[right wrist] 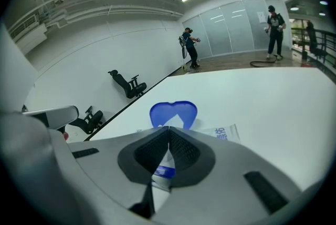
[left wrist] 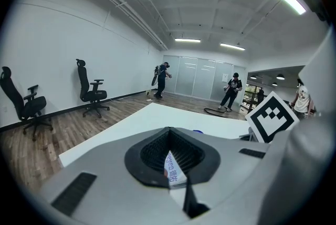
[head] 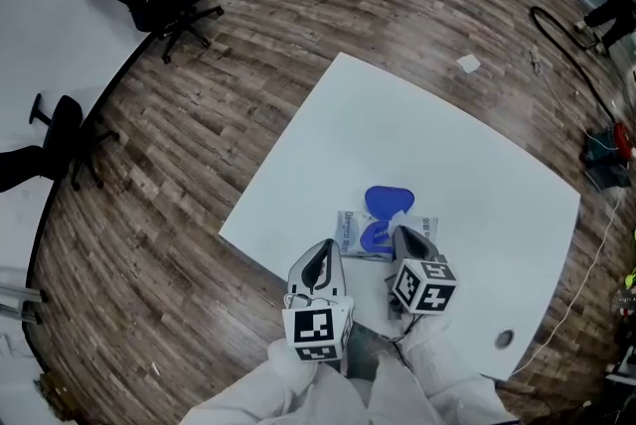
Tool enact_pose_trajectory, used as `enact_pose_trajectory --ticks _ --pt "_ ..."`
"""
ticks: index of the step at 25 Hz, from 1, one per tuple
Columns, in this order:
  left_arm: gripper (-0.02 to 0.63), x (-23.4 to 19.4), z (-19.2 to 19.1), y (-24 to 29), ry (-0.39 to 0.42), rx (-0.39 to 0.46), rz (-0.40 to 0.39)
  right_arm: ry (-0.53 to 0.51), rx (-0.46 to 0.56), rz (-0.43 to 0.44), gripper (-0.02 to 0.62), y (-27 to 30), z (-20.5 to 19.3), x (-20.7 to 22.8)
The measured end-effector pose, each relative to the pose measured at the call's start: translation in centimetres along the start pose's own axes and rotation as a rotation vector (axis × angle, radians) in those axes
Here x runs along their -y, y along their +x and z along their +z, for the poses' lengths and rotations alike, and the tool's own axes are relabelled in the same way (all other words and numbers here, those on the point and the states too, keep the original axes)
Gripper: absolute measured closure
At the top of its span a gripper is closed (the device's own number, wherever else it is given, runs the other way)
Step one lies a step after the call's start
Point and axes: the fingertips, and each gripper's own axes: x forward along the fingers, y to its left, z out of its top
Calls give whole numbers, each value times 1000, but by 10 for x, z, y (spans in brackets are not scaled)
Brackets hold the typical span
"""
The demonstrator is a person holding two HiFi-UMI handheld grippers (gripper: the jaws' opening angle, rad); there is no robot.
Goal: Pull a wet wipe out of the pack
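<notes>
Left gripper (head: 324,248): jaws pressed together on the near edge of the flat, printed-film pack (head: 350,228) of wipes, pinning it to the white square table (head: 397,115). The pack lies just ahead of and between both grippers, its blue heart-shaped plastic lid (head: 388,202) flipped up on the far side. Right gripper (head: 402,234): jaws nearly together, nipping a thin white sheet, judged to be the wet wipe (right wrist: 168,155) at the pack's opening. Step in hand: grip taken, extraction not yet begun. Next move, as judged: the right gripper lifts up and away while the left holds the pack down, or the whole pack may rise. The left gripper view alone shows lettered film between its pads (left wrist: 173,169). The right gripper view alone shows the white sheet in its jaws. The head view hides both contacts behind the gripper bodies.
</notes>
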Motion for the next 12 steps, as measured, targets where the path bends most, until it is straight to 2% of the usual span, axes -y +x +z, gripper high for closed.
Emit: enact_pose_trajectory --ticks 12 --pt "609 6 13 -6 -6 29 -18 0 24 18 581 -12 9 -11"
